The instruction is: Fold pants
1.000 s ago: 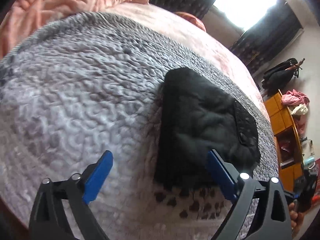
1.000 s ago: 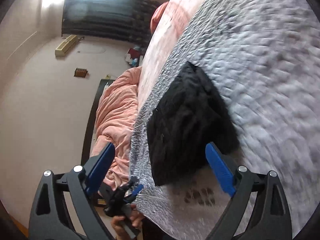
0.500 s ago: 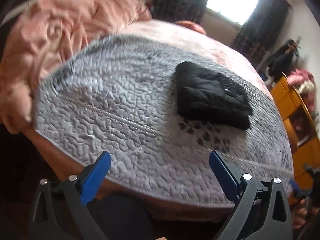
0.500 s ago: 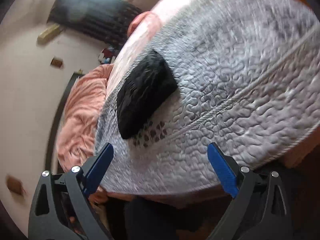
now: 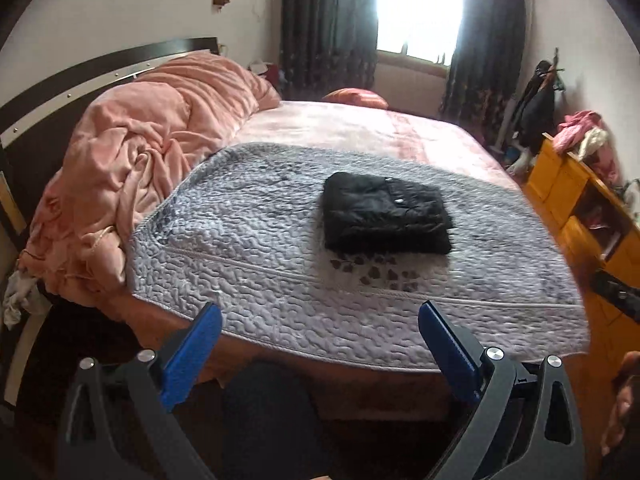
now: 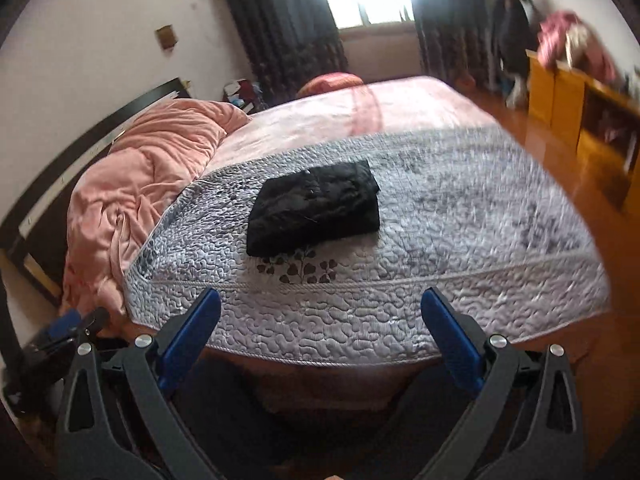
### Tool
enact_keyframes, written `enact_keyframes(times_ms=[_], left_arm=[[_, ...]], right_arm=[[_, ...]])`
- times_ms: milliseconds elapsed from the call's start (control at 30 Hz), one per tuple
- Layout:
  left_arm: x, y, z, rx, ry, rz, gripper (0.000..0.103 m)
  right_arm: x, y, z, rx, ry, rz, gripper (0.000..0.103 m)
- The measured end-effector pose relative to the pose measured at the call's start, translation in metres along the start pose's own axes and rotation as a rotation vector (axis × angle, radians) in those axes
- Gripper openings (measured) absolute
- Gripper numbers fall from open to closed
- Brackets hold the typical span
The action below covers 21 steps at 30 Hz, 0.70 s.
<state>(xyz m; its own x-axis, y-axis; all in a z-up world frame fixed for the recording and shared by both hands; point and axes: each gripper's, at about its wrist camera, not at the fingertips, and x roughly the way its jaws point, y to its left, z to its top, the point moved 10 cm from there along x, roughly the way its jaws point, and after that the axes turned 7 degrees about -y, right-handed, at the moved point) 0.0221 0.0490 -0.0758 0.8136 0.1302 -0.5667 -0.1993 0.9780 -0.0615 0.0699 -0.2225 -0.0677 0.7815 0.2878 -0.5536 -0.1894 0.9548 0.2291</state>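
The black pants [image 5: 384, 214] lie folded into a compact rectangle on the grey quilted bedspread [image 5: 260, 256]; they also show in the right wrist view [image 6: 316, 208] on the same bedspread [image 6: 460, 248]. My left gripper [image 5: 320, 340] is open and empty, held back off the near edge of the bed. My right gripper [image 6: 320, 328] is also open and empty, back from the bed edge. Neither gripper touches the pants.
A crumpled pink blanket [image 5: 136, 168] is heaped at the left by the dark headboard [image 5: 80, 80]. A pink sheet [image 5: 360, 128] covers the far half of the bed. Orange shelving [image 5: 588, 216] with clothes stands at the right. A bright window [image 5: 416, 4] is at the back.
Both grippers have pulled back from right above the pants to beyond the near bed edge, and both views have levelled out. The folded pants have stayed in place.
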Motion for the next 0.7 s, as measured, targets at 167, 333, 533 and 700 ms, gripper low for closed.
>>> enact_keyframes(times_ms=[167,333,533,700], left_arm=[[-0.031,-0.007,0.006,0.019,-0.034,-0.028,0.099],[-0.039,-0.013,0.005,0.038,-0.042,-0.034,0.099],[-0.021,-0.023,-0.004,0.039,0.003,-0.051,0.099],[-0.009,-0.03,-0.005,0.034,0.02,-0.059,0.099]], right_arm=[[-0.032,0.026,0.01,-0.1,-0.061,-0.012,0.1],[-0.041,0.03,0.01,-0.134,-0.068,-0.067,0.1],[-0.024,0.023,0.002,-0.131,-0.022,-0.108,0.1],[-0.016,0.022,0.001,-0.13,-0.009,-0.121,0.1]])
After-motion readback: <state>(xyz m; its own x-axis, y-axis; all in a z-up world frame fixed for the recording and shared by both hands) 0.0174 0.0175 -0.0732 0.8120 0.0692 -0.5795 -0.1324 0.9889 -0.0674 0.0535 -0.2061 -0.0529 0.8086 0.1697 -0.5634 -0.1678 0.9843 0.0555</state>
